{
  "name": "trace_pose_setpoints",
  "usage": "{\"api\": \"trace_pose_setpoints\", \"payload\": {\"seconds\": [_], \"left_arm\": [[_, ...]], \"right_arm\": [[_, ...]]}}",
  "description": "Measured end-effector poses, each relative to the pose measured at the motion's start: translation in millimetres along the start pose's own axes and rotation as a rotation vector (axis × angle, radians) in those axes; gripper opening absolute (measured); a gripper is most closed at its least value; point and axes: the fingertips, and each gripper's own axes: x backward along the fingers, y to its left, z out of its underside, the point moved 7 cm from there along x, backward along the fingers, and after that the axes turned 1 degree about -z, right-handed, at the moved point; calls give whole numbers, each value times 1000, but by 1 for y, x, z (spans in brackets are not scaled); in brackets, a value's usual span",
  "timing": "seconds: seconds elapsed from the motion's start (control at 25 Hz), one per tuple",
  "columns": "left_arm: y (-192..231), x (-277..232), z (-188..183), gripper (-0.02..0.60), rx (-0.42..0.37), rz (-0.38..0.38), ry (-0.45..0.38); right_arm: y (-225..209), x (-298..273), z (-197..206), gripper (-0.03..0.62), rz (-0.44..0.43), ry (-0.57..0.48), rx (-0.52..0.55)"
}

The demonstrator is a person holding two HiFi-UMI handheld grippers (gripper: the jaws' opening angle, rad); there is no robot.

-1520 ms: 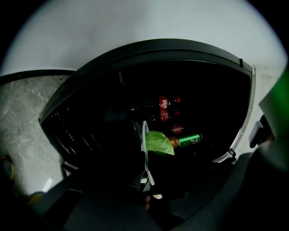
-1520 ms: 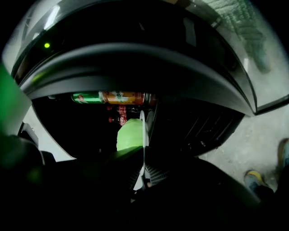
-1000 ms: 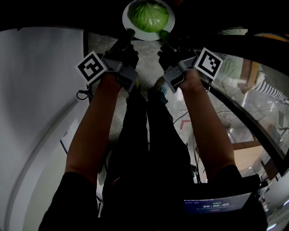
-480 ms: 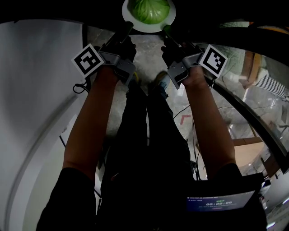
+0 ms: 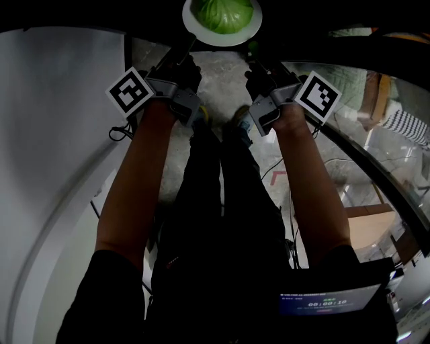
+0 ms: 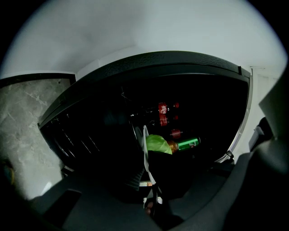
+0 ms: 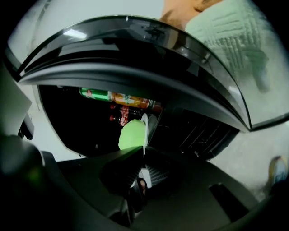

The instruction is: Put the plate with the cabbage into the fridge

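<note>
A white plate carries a green cabbage at the top of the head view, over the dark fridge opening. My left gripper is shut on the plate's left rim and my right gripper is shut on its right rim. The left gripper view has the plate edge-on between the left gripper's jaws, with the cabbage just right of it. Seen from the right gripper view, the plate is pinched by the right gripper, cabbage to its left.
Bottles lie in the dark fridge interior: a red cola bottle, a green one, and an orange-labelled one. A white panel stands at the left. A dark-framed glass door curves along the right. Wire shelving shows inside.
Both grippers and the plate have moved forward, farther up in the head view and deeper over the dark opening. Both grips on the rim are unchanged.
</note>
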Motion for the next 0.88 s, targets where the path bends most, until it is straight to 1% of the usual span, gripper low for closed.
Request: {"api": "trace_pose_setpoints", "payload": {"seconds": [0.08,0.12,0.16,0.2,0.32,0.44,0.52,0.6,0.64,0.72,0.76,0.8,0.84,0.88], "left_arm": [[0,1,-1,12,-20,-10,-1],[0,2,-1,12,-47,-20,0],[-1,3,-2,12,-91,-38,4],[-2,5,-3,12,-153,-66,12],[-8,11,-5,12,-391,-152,45],[-22,12,2,11,-640,-189,80],[-30,10,8,9,-776,-200,101],[-36,9,12,9,-903,-217,106],[-38,8,15,5,-971,-230,107],[-43,8,21,3,-1106,-254,115],[-44,7,25,3,-1162,-262,122],[-45,6,28,3,-1208,-267,131],[-45,5,31,3,-1242,-270,141],[-45,4,34,3,-1265,-271,150]], "right_arm": [[2,-1,0,18,8,4,52],[3,-1,0,18,11,6,73],[3,-1,0,17,12,6,88],[4,-2,1,17,14,4,98],[6,-2,2,17,17,0,135],[11,1,5,6,50,13,225],[14,3,6,6,87,32,347],[19,3,7,6,126,48,521],[23,2,9,6,152,56,635],[32,1,14,6,210,78,910],[36,0,17,6,227,92,1028],[39,-1,21,6,235,107,1106],[39,-2,23,6,234,121,1147],[39,-2,25,6,232,132,1165]]}}
